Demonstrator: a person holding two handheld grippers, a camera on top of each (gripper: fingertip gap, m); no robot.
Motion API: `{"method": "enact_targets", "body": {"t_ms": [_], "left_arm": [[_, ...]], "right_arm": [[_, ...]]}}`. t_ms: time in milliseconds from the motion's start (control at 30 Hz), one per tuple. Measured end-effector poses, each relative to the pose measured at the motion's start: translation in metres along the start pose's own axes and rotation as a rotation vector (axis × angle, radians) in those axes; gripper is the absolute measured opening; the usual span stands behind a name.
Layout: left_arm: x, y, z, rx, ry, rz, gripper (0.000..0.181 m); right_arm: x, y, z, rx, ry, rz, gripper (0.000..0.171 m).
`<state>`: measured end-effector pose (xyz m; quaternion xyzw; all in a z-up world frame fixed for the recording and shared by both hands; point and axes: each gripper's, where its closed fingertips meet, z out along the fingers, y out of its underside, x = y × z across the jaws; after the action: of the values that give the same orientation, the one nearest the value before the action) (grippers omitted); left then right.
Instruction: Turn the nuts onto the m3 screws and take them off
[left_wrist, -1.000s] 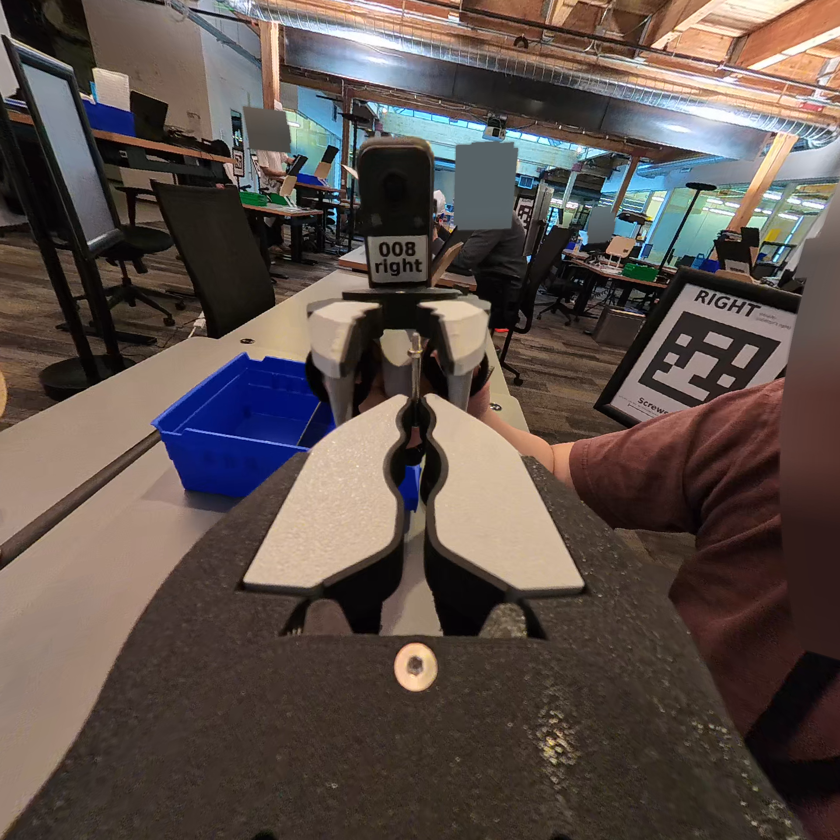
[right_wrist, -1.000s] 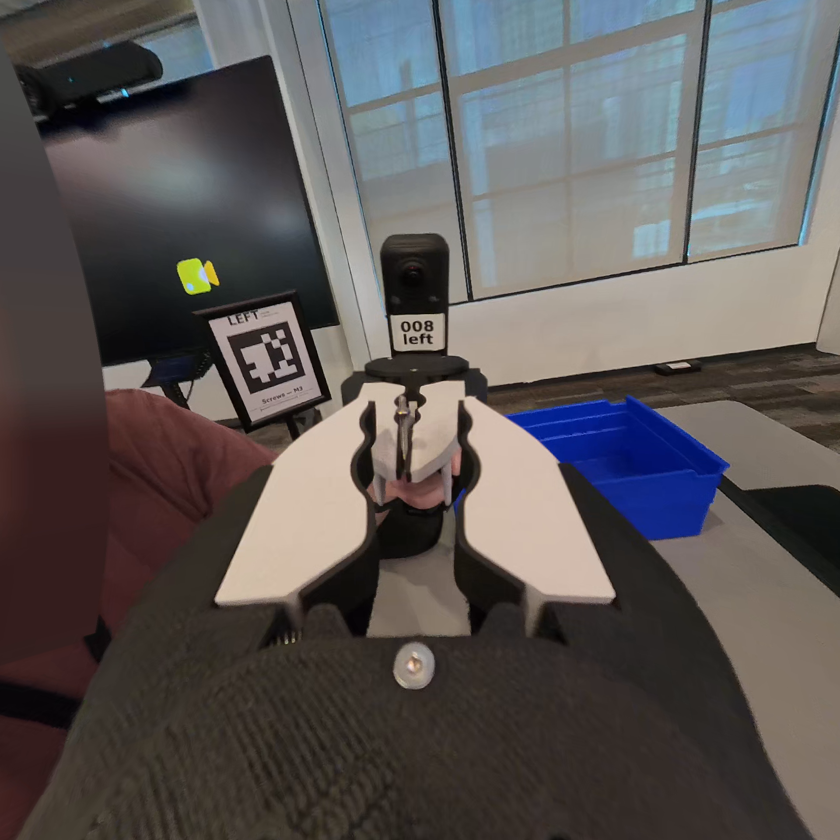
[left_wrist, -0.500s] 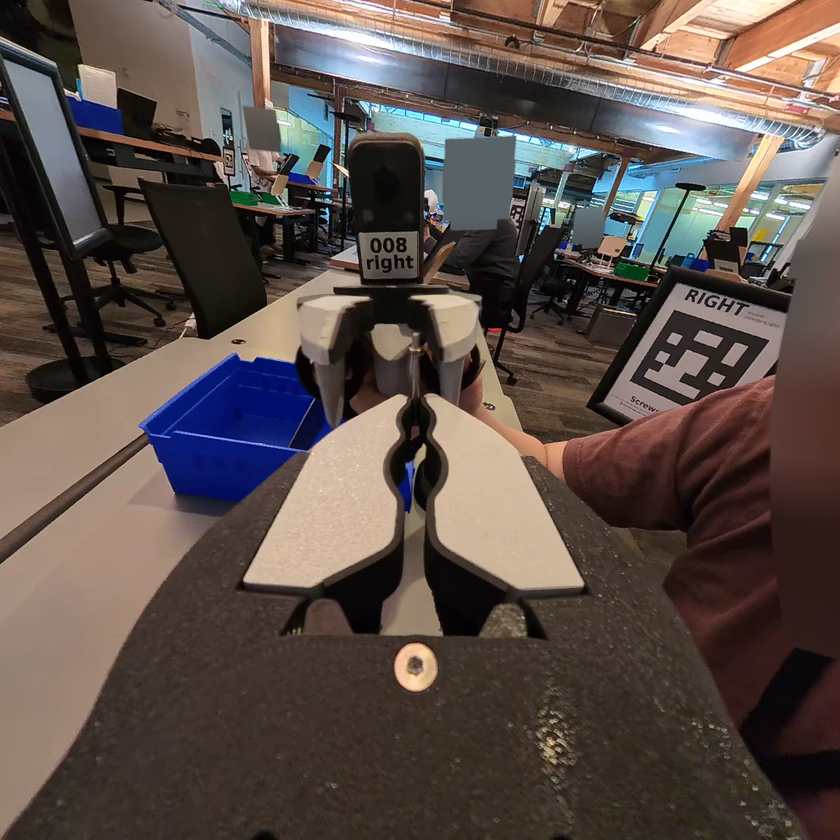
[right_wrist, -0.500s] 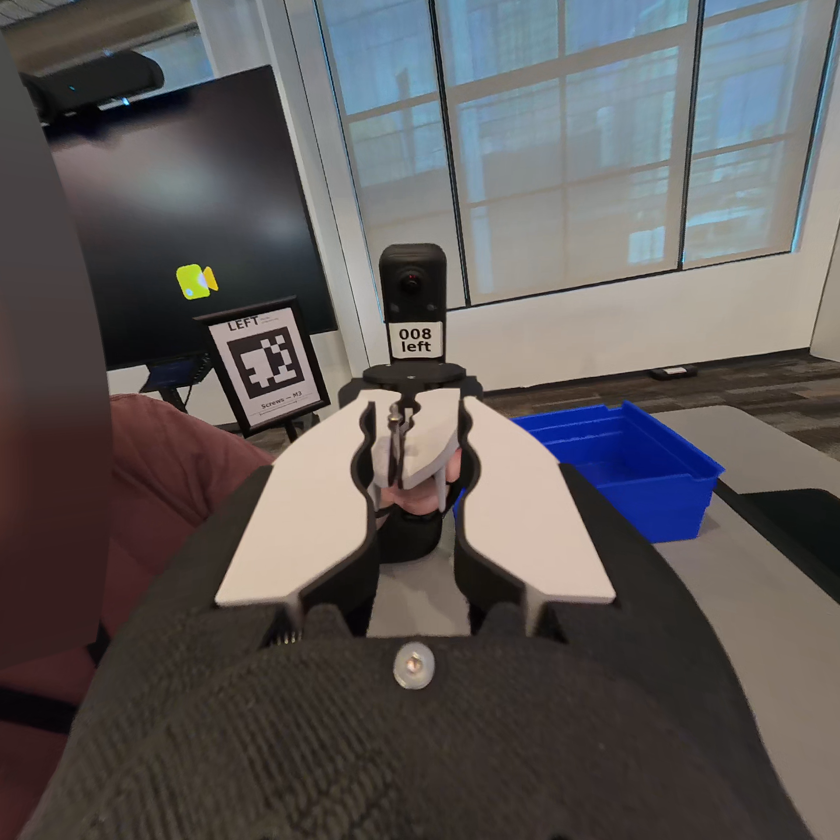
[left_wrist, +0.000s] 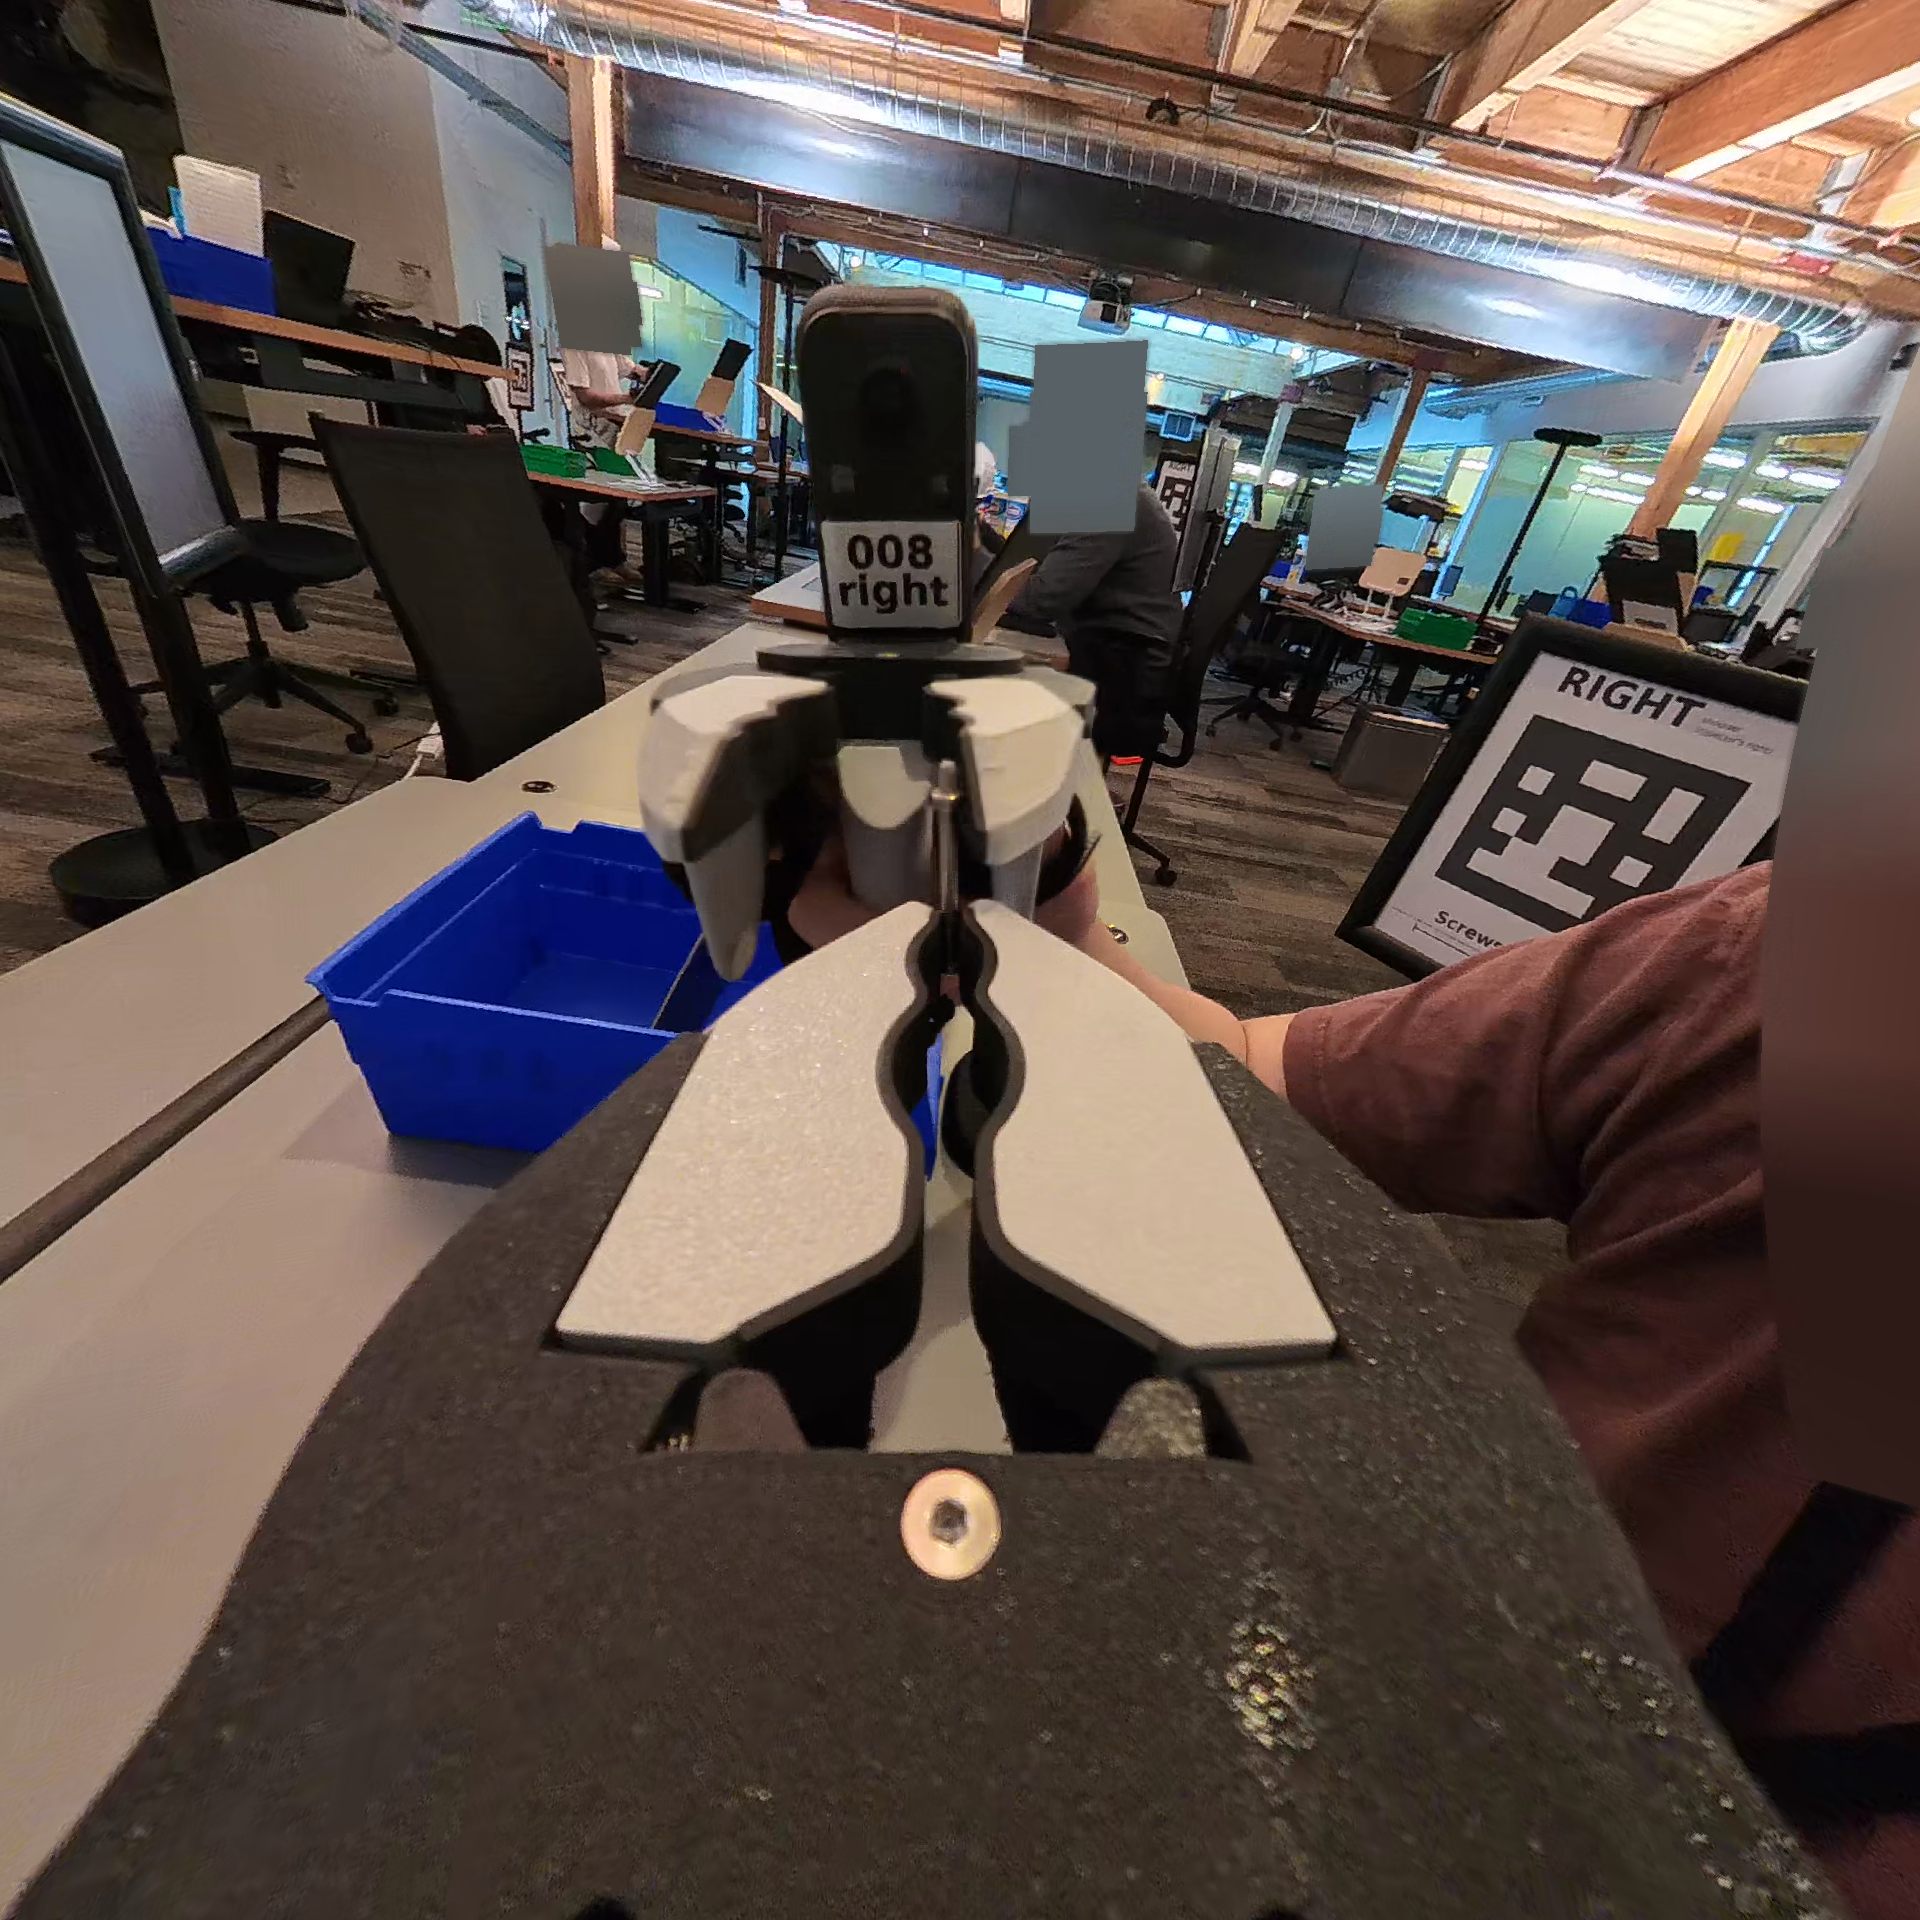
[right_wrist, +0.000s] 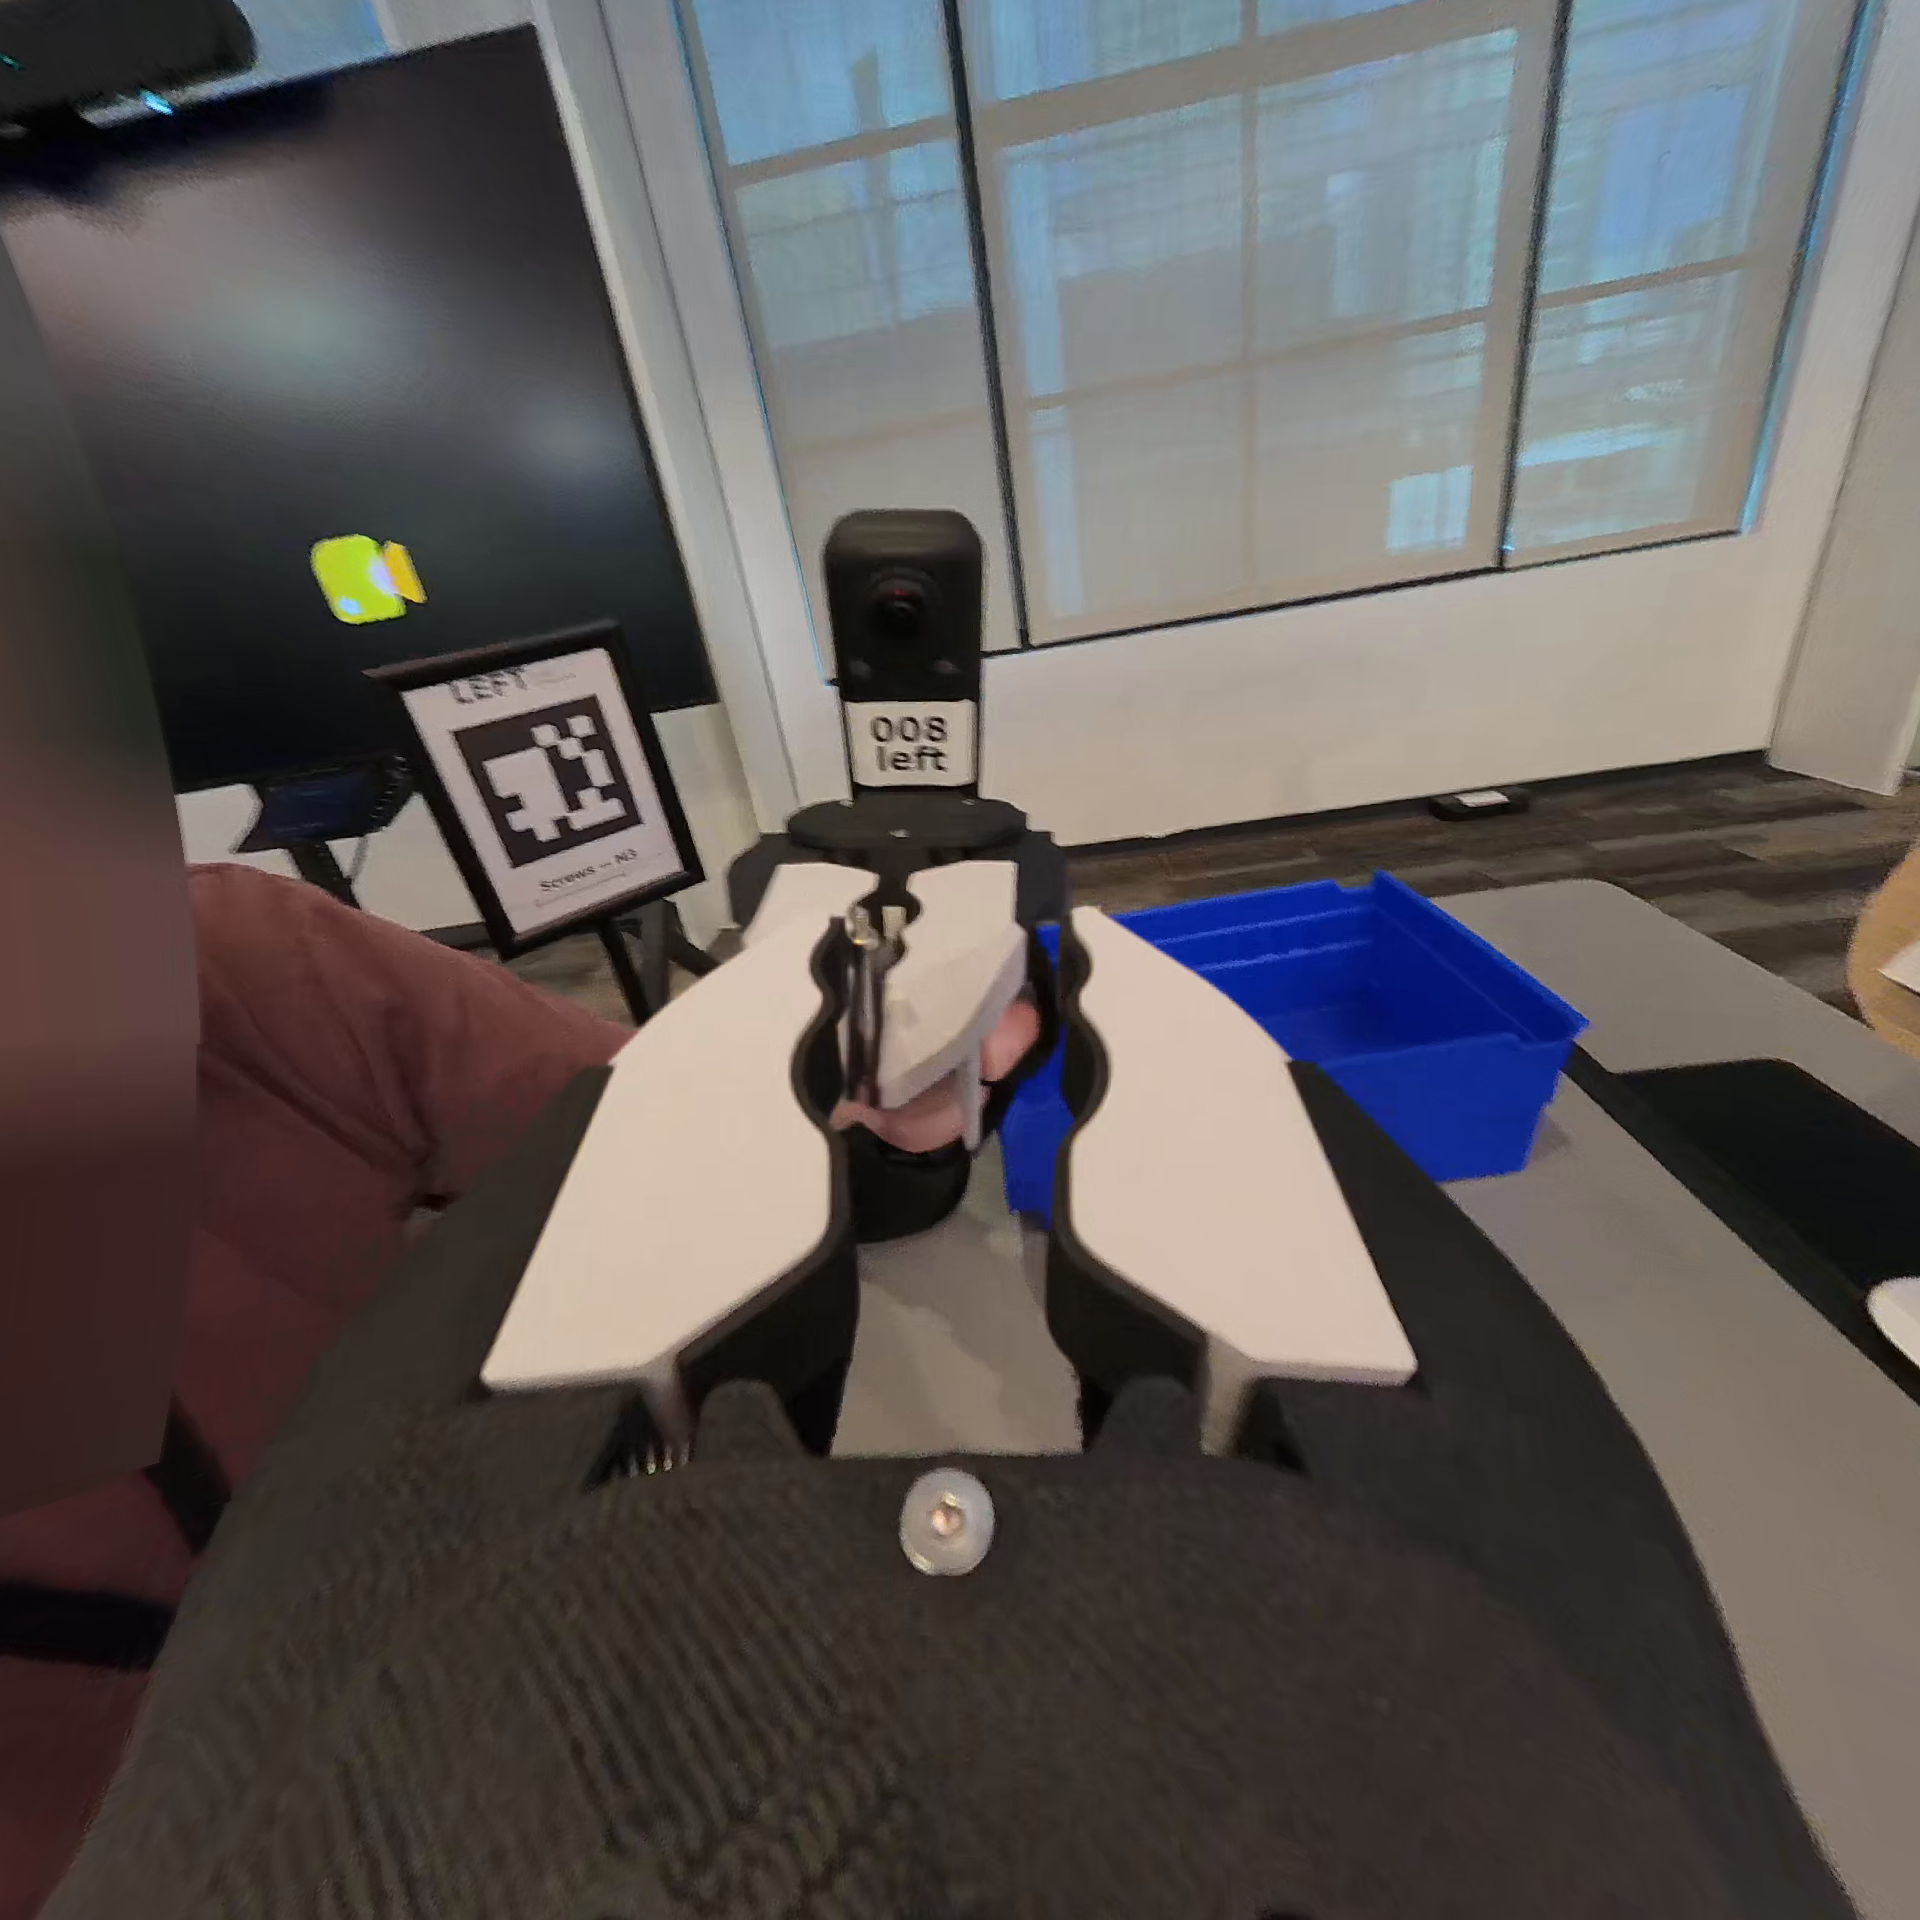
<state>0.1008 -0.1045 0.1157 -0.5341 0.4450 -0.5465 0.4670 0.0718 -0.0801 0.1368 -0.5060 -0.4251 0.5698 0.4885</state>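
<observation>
My left gripper (left_wrist: 945, 920) is shut on a thin metal m3 screw (left_wrist: 943, 836) that stands upright above its fingertips. My right gripper (right_wrist: 951, 940) faces it, open, with its white fingers (left_wrist: 717, 831) on either side of the screw and tilted to one side. In the right wrist view the screw (right_wrist: 858, 997) shows between the left gripper's closed fingers, close to my right gripper's left finger. A small metal piece sits at the screw's top end; I cannot tell if it is a nut. Both grippers are held in the air above the grey table (left_wrist: 156, 1299).
A blue plastic bin (left_wrist: 499, 997) stands on the table just behind the grippers; it also shows in the right wrist view (right_wrist: 1351, 997). A framed marker sign (left_wrist: 1590, 810) stands at the right, another (right_wrist: 551, 790) by a black screen. A person's maroon sleeve (left_wrist: 1507, 1039) reaches in. My left and right fingertips are right by each other.
My right gripper has rolled to one side around the screw, staying open. My left gripper has kept its hold on the screw and hardly moved.
</observation>
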Motion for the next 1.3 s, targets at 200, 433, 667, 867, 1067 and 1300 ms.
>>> {"method": "enact_targets", "body": {"t_ms": [200,433,667,867,1067,1300], "left_arm": [[-0.005,-0.004,-0.005,0.015,-0.017,-0.001,0.002],[-0.001,0.002,0.001,-0.005,0.008,-0.011,0.002],[-0.006,-0.003,-0.005,0.017,-0.011,-0.016,0.002],[-0.001,0.002,0.0,-0.003,0.006,-0.011,0.002],[-0.003,-0.002,-0.002,0.012,-0.004,-0.013,0.002],[0.001,-0.002,0.0,0.009,0.006,-0.007,0.002]], "right_arm": [[0.008,-0.005,-0.013,0.025,-0.018,0.053,0.037],[-0.005,0.0,0.0,-0.007,-0.022,-0.008,0.04],[0.016,-0.004,-0.017,-0.001,0.052,0.003,0.038],[-0.004,-0.006,-0.005,0.019,-0.016,0.011,0.04],[0.014,-0.007,-0.019,-0.003,0.05,0.011,0.04],[-0.003,-0.011,-0.009,0.022,0.029,-0.036,0.039]]}}
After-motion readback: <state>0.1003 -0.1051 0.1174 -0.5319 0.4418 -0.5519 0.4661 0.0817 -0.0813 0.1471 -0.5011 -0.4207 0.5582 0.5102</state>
